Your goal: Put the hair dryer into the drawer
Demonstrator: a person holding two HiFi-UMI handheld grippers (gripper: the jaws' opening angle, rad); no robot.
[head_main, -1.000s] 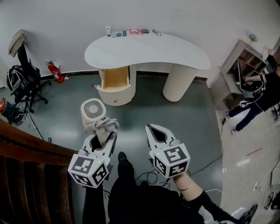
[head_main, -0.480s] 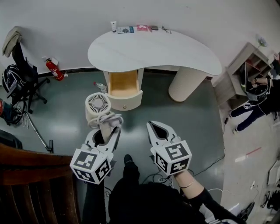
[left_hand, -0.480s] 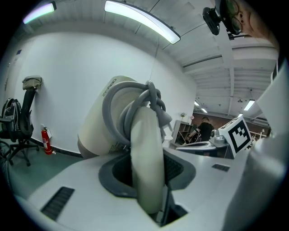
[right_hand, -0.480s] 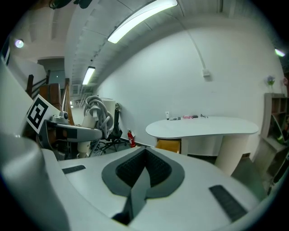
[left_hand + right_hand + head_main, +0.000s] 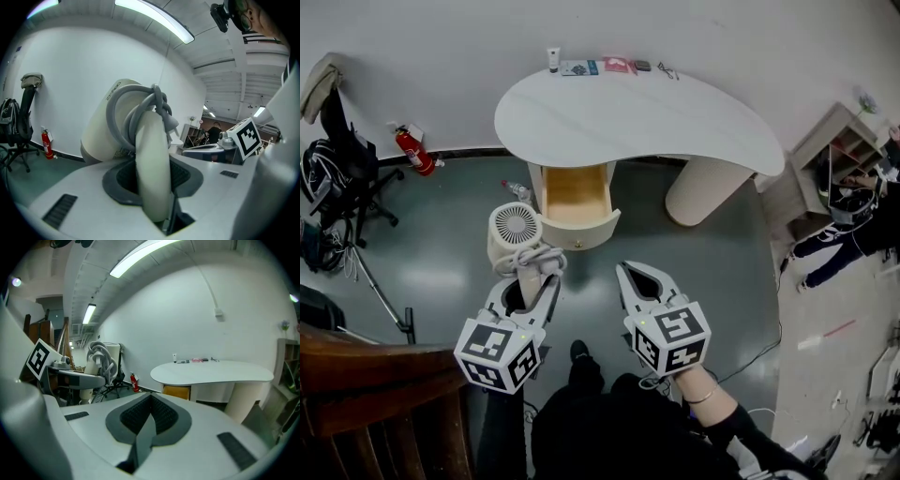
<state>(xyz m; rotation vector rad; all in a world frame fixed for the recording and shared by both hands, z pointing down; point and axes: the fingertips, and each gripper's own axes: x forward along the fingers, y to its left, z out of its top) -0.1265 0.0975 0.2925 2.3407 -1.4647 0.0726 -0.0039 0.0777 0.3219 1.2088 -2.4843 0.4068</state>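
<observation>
Grips the hair dryer (image 5: pixel 517 230) tight by its handle (image 5: pixel 152 164) in the left hand-held gripper (image 5: pixel 530 281), with the grey cord (image 5: pixel 539 258) wound round that handle. Has the handle running straight out from the jaws toward the far side, with the fat round body at the far end and its back grille facing up. Shows the drawer (image 5: pixel 575 195) pulled open under the white counter (image 5: pixel 628 117), a little farther off and to the right of the hair dryer, bare wood inside. Puts the round body near the drawer's left front corner, not yet over the opening. Probably needs a short push far and right, then a dip down into the drawer. Has the right hand-held gripper (image 5: pixel 628 274) squeezed together on nothing, just right of the left one and about as far out. Points both a little downward, held out in front of the body over the grey-green floor (image 5: pixel 694 244)
</observation>
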